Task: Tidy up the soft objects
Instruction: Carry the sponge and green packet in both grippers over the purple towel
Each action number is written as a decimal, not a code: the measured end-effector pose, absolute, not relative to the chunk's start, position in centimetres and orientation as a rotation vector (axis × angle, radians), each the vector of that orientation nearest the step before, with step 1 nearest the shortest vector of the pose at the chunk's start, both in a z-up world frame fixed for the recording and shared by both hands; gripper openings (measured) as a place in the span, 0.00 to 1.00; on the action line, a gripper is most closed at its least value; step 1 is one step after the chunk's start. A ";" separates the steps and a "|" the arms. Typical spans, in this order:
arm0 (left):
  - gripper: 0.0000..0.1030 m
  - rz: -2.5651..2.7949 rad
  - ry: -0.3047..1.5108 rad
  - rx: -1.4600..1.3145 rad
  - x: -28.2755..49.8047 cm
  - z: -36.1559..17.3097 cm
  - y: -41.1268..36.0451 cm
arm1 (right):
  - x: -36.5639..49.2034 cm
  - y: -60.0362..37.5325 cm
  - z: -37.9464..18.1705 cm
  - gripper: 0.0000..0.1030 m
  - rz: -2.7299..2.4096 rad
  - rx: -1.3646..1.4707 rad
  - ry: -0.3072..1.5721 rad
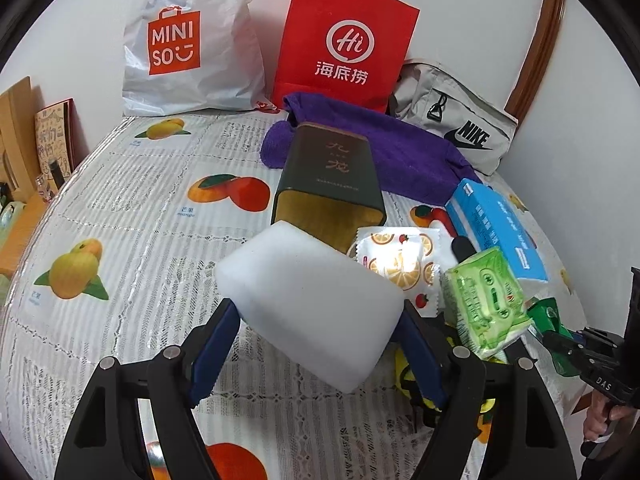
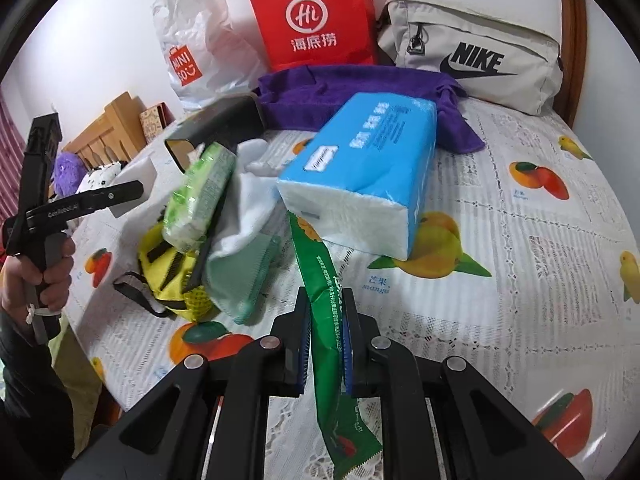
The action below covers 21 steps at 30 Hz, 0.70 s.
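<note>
My left gripper (image 1: 320, 328) is shut on a white foam block (image 1: 308, 300) and holds it above the fruit-print tablecloth (image 1: 140, 248), just in front of a dark open box (image 1: 328, 184) lying on its side. My right gripper (image 2: 326, 320) is shut on a flat green packet (image 2: 326, 312), held edge-on. In the right wrist view the blue tissue pack (image 2: 360, 172), a green wipes pack (image 2: 200, 196), a white-and-mint cloth (image 2: 248, 248) and a yellow pouch (image 2: 172, 276) lie ahead and to the left. The left gripper (image 2: 80, 204) shows at far left with the block.
A purple towel (image 1: 400, 148) lies behind the box. A white Miniso bag (image 1: 188, 44), a red paper bag (image 1: 344, 40) and a grey Nike bag (image 1: 452, 120) stand along the back wall. A fruit-print sachet (image 1: 400, 260) lies right of the block. Wooden furniture (image 2: 108, 132) borders the left.
</note>
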<state>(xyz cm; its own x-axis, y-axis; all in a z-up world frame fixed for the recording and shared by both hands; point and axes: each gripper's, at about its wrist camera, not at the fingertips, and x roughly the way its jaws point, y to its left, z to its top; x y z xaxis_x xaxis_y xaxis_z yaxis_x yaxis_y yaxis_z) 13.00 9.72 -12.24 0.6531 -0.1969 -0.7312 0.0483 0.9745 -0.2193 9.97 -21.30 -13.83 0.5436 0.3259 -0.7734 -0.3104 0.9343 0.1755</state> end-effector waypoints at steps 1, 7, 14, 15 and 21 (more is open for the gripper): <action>0.75 -0.137 0.847 -0.187 13.0 -11.9 9.7 | 9.9 -21.3 -13.4 0.13 0.380 0.019 0.915; 0.75 -0.119 0.835 -0.183 13.5 -9.9 9.7 | 10.6 -21.3 -10.5 0.13 0.383 0.020 0.863; 0.75 -0.103 0.810 -0.160 15.6 -7.1 9.6 | 13.7 -21.5 -7.8 0.13 0.359 0.017 0.826; 0.75 -0.103 0.809 -0.156 15.9 -6.9 9.6 | 14.3 -21.5 -7.5 0.13 0.356 0.017 0.822; 0.75 -0.083 0.810 -0.136 19.3 -5.3 9.8 | 18.4 -21.3 -6.0 0.13 0.327 0.016 0.813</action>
<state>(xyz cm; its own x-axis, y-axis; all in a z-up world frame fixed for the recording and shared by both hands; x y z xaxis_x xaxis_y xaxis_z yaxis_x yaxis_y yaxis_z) 19.31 9.78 -5.26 0.6869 -0.1265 -0.7156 0.0221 0.9879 -0.1534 18.43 -21.35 -5.97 0.6402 0.2926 -0.7103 -0.2801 0.9499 0.1389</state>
